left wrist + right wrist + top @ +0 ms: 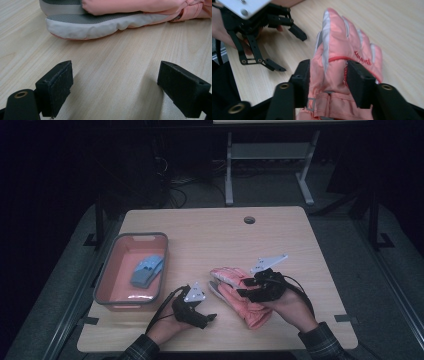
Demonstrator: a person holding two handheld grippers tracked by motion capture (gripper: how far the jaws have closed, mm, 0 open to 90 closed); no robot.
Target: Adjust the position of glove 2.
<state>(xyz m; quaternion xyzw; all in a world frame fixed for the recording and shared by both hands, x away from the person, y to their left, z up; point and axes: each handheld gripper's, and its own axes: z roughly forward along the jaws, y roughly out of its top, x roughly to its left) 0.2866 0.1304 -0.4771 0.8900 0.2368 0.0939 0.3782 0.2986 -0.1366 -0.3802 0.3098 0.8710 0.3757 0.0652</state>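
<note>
A pink padded glove [240,296] with grey-white palm trim lies on the wooden table, right of centre. My right gripper [243,288] is over its middle. In the right gripper view its pads sit against both sides of a raised fold near the glove's [337,45] cuff strap, so my right gripper [328,80] is shut on it. My left gripper [206,320] rests low on the table just left of the glove, jaws wide open with nothing between them. From the left gripper [115,85] view the glove's [100,25] fingertips lie a short way ahead. The left gripper [292,52] also shows beside the glove.
A pink bin with a grey rim [102,275] stands at the table's left, with a blue-grey glove [147,270] inside. A cable hole [249,219] sits near the far edge. Beyond the table stand a white desk frame [229,175] and dark floor.
</note>
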